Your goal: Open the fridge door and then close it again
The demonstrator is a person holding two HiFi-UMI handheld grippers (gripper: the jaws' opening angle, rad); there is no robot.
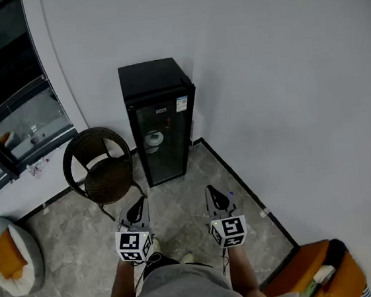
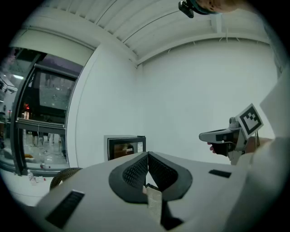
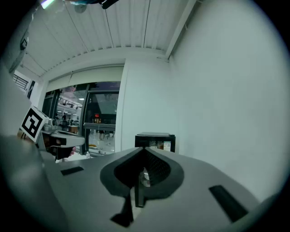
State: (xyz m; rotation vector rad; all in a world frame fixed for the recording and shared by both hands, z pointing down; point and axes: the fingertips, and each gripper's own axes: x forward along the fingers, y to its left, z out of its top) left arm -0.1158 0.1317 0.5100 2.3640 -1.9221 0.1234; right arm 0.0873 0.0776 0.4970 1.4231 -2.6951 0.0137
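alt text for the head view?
A small black glass-door fridge, door closed, stands against a white wall with a dark round wicker chair beside it. A person holds the left gripper and right gripper, both shut, short of it.

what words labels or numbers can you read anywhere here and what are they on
No text can be read in any view.
On the black glass-door fridge, a pale sticker at the door's top right corner: print too small to read.
On the same door, a small label at the top middle: too blurred to read.
On the left gripper and right gripper, square black-and-white markers: patterns only, no words.
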